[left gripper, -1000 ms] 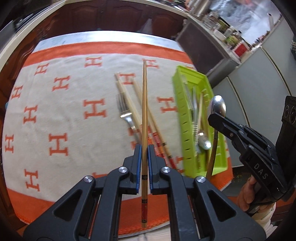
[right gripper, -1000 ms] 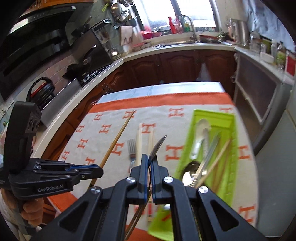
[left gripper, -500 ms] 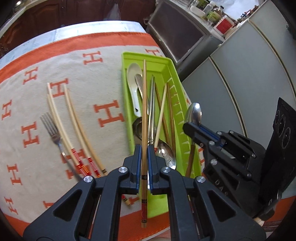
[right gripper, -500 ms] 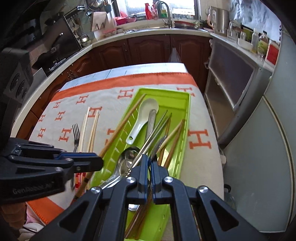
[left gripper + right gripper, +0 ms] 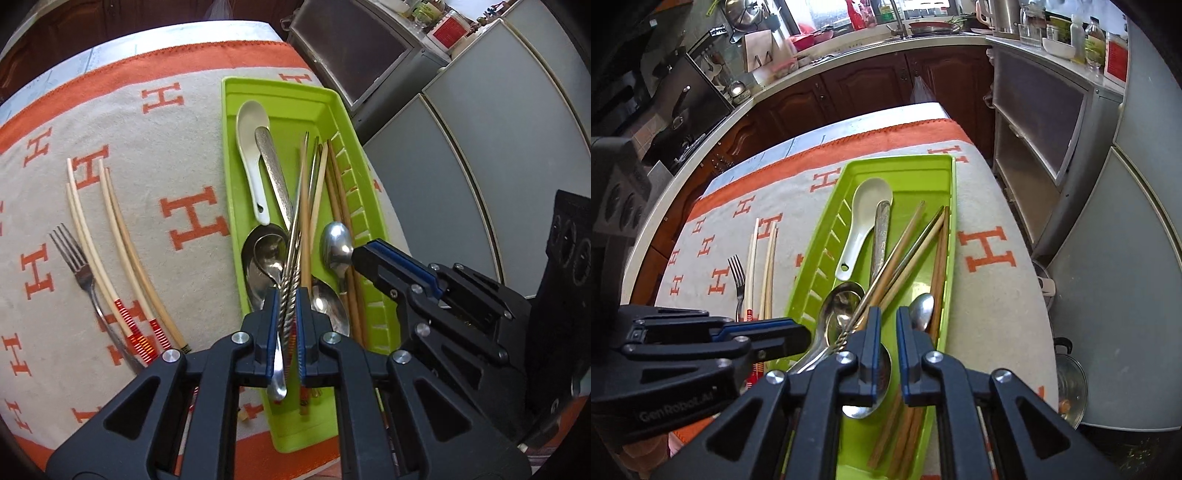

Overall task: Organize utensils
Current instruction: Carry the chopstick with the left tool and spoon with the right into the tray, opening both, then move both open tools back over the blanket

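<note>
Partly hidden tray (image 5: 373,206), fork (image 5: 79,266) handle obscured

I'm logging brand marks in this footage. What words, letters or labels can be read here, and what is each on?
"GenRobot.AI": side of the left gripper, seen in the right wrist view.
"H": orange letter repeated across the cloth.
Red label on the far counter: too small to read.
</note>
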`<state>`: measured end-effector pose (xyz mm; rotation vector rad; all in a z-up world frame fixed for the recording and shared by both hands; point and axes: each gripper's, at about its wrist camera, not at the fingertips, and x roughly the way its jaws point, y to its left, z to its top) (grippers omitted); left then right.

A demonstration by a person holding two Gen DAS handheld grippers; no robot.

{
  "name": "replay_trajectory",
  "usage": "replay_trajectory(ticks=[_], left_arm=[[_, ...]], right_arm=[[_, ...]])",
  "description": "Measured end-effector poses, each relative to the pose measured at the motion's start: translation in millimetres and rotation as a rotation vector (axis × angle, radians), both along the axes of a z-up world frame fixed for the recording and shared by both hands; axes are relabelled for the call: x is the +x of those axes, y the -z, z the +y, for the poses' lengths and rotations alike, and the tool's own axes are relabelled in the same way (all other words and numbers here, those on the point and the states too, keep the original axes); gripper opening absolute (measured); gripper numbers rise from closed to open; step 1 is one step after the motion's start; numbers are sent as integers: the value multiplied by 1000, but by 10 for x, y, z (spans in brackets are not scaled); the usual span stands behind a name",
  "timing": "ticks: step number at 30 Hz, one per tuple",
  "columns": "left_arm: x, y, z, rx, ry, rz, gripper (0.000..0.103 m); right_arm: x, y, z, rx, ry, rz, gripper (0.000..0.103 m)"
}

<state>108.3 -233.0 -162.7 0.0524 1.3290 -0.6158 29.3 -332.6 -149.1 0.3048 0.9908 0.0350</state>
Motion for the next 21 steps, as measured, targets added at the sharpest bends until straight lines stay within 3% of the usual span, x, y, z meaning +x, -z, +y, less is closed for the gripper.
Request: replay_trajectory(ticks=[11, 21], left_arm=[[-141, -227, 553, 46, -34, -74, 5], [-186, -414, 1358, 93, -160, -177, 5]], right_arm=[[-116, -148, 187, 43, -6, -31, 8], [-128, -290, 502, 81, -59, -47, 8]])
